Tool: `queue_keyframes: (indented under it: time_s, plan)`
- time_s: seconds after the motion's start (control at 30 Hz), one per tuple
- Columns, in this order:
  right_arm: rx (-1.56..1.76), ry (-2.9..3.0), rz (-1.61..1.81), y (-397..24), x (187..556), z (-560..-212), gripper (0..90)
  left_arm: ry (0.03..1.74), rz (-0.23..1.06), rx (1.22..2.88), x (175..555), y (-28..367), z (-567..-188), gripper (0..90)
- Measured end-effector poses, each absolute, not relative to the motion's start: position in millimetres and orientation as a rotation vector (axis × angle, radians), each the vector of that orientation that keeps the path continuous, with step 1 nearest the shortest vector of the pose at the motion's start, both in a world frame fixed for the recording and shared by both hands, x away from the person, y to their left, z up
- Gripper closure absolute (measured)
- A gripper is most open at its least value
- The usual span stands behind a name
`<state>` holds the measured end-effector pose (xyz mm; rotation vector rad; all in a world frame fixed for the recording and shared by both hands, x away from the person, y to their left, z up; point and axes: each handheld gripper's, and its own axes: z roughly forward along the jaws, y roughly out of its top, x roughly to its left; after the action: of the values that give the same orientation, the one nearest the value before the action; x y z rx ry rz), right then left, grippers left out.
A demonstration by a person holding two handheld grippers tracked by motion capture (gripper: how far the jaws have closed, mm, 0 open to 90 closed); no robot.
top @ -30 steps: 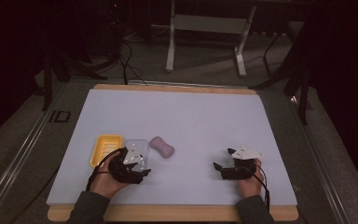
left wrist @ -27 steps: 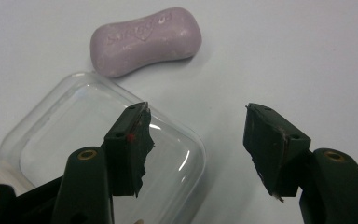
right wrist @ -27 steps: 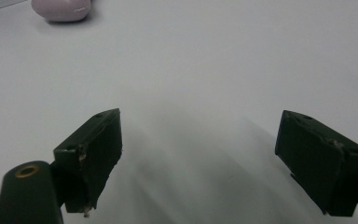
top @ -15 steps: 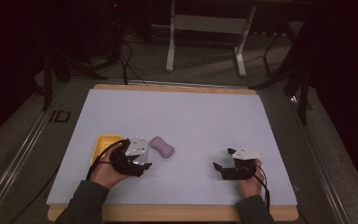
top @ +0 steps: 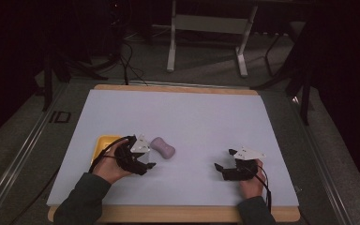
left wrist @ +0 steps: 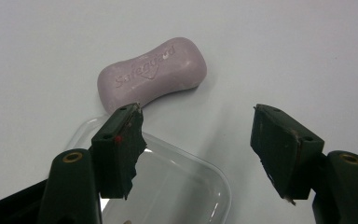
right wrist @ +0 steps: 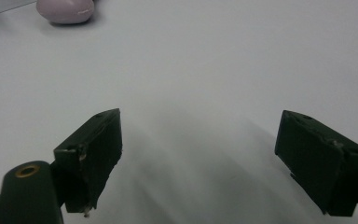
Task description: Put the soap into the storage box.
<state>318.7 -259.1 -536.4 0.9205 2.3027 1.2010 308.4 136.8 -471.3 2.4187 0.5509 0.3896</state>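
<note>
A lilac bar of soap (top: 163, 147) (left wrist: 151, 73) lies on the white table, to the right of a yellow tray (top: 104, 143). My left gripper (top: 146, 157) (left wrist: 196, 114) hovers just short of the soap. Its jaws have just been opening and now stand apart, with nothing pressed between the pads. A clear plastic lid (left wrist: 182, 184) lies flat on the table beneath its left jaw. My right gripper (top: 224, 160) (right wrist: 200, 119) rests low near the table's front right, open over bare table. The soap (right wrist: 65, 10) is far off at the top left of its view.
The white sheet (top: 192, 112) covers a wooden table top whose edge (top: 178, 213) runs along the front. Beyond the far edge are a dark floor, cables and a metal stand (top: 206, 28).
My left gripper has moved a little away from the front edge, over the clear lid beside the soap, and its jaws are wider. The right gripper has stayed put.
</note>
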Motion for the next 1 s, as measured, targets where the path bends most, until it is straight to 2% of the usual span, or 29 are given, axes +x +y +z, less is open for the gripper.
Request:
queue_keyframes:
  time_s: [0.77,1.0]
  plan:
    - [0.926,2.303,1.210,-259.6,318.6,-536.3,14.4,0.544,0.369,2.417,322.8,132.2,-469.1,33.9]
    - [0.923,2.305,1.205,-259.5,318.5,-536.2,14.4,0.538,0.353,2.413,327.8,130.8,-469.7,30.9]
